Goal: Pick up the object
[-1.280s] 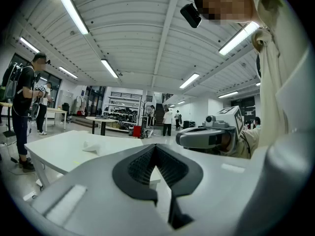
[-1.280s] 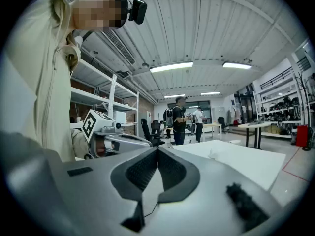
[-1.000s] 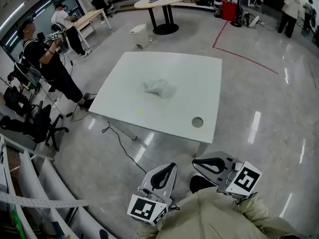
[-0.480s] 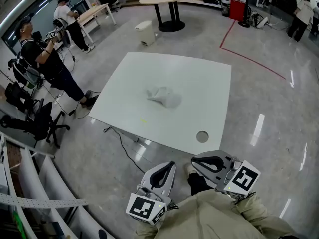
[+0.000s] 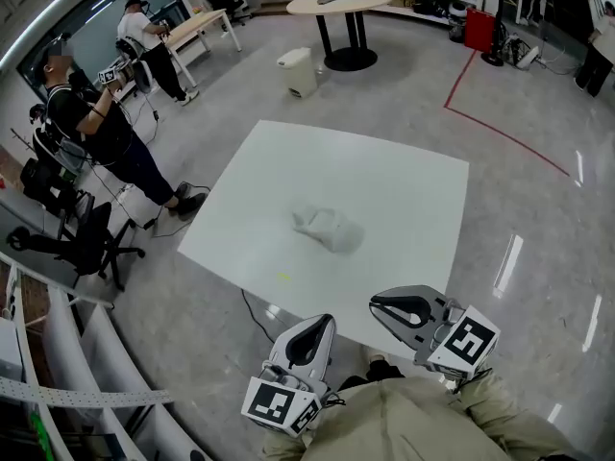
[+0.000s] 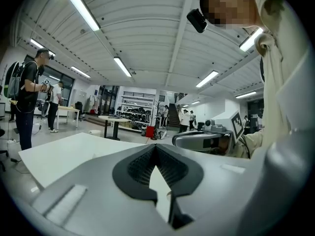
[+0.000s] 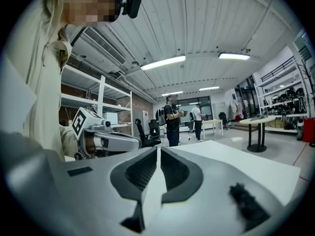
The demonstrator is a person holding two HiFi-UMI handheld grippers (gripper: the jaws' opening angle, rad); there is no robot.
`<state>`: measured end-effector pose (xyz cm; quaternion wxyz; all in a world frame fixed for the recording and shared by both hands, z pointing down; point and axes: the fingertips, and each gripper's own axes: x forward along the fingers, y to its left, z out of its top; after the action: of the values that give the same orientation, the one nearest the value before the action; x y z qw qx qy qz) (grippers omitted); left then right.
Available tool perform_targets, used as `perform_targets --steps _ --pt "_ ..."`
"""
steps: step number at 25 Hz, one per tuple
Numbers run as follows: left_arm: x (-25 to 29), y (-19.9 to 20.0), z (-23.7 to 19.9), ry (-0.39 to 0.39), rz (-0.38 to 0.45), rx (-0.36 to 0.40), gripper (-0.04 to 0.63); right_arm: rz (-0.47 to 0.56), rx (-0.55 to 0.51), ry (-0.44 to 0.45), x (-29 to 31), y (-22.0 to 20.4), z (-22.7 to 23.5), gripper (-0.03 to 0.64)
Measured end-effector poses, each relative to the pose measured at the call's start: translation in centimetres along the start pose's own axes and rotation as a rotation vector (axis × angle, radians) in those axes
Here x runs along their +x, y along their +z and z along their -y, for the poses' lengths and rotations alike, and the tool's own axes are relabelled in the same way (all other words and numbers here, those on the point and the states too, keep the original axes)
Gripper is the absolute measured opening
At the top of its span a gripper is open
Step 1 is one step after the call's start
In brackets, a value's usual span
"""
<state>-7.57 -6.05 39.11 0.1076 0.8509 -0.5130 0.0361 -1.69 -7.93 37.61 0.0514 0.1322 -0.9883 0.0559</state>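
A crumpled white object (image 5: pixel 329 229) lies near the middle of the white table (image 5: pixel 404 181). Both grippers hang low in front of the person's chest, short of the table's near edge and well apart from the object. My left gripper (image 5: pixel 327 321) is shut with nothing between its jaws, and its tips meet in the left gripper view (image 6: pixel 156 147). My right gripper (image 5: pixel 375 304) is also shut and empty, its jaws touching in the right gripper view (image 7: pixel 158 149). The object shows in neither gripper view.
A person with a backpack (image 5: pixel 91 128) stands left of the table beside a black office chair (image 5: pixel 82 248). A round table (image 5: pixel 351 3) and a white bin (image 5: pixel 298 70) stand beyond. Red tape (image 5: pixel 509 137) crosses the floor at right. Shelving (image 5: pixel 58 353) runs along the lower left.
The table and the white object have come nearer in the head view. The round hole at the table's near edge is now hidden behind the right gripper. Both grippers stayed shut.
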Motion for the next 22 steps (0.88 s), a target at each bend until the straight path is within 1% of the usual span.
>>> perform_targets --steps 1,3,8,11,15,19,22 --pt "0.5 -0.1 -0.4 0.008 -0.005 -0.004 0.005 -0.006 0.008 -0.006 0.4 -0.1 0.9 0.007" --pt "1.5 -0.4 -1.0 0.013 -0.022 -0.008 0.005 -0.024 0.033 -0.02 1.1 -0.8 2.5 0.043" --pt "3.5 -1.2 -2.5 0.0 -0.065 -0.022 0.006 -0.076 0.083 -0.049 3.6 -3.2 5.2 0.105" --pt "5.0 -1.7 -3.8 -0.01 -0.091 -0.029 0.006 -0.12 0.076 -0.063 5.5 -4.2 6.8 0.137" --pt "6.7 -2.4 -5.5 -0.031 -0.117 -0.047 0.006 -0.191 0.075 -0.109 7.5 -6.2 9.0 0.182" --pt "8.4 -3.2 -7.4 -0.049 -0.146 -0.039 0.006 -0.262 0.072 -0.15 9.7 -8.1 11.6 0.255" --pt "9.8 -4.5 -8.9 -0.047 -0.167 -0.048 0.006 -0.312 0.06 -0.198 11.2 -10.0 13.5 0.309"
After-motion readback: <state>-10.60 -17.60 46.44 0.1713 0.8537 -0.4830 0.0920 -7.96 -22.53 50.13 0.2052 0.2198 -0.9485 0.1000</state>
